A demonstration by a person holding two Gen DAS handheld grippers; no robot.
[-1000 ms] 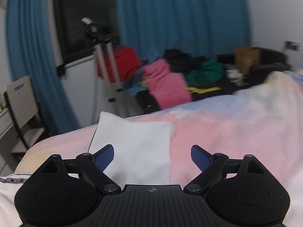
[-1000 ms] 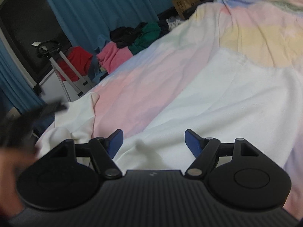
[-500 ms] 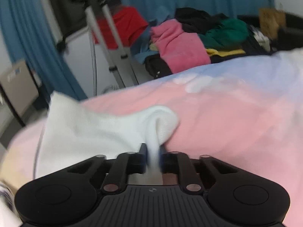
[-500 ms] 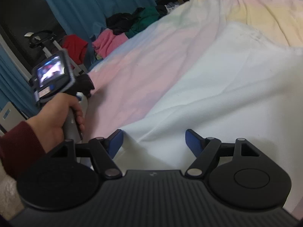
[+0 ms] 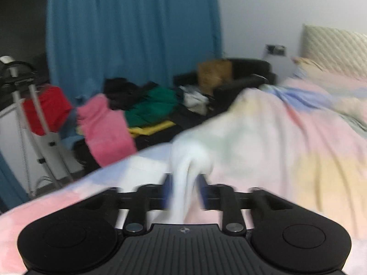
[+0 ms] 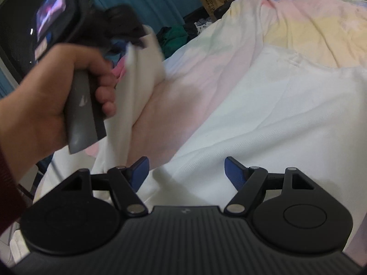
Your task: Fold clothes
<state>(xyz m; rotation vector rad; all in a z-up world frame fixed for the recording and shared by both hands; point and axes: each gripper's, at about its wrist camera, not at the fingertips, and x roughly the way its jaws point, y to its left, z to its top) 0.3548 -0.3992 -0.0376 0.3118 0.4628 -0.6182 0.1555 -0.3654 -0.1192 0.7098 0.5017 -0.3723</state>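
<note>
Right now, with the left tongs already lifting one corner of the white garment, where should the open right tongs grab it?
Probably the near edge of the white garment, lying flat just ahead of the right tongs. Come in low from the near side, since the edge there is free. The left tongs hold the other corner.

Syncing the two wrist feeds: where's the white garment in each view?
Left wrist: white garment at lower centre, a bunched fold pinched in the left gripper.
Right wrist: it spreads across centre and right on the bed, with a lifted part at upper left under the left gripper; the right gripper is open over it.
Shared landmark: the green clothes beyond the bed.
</note>
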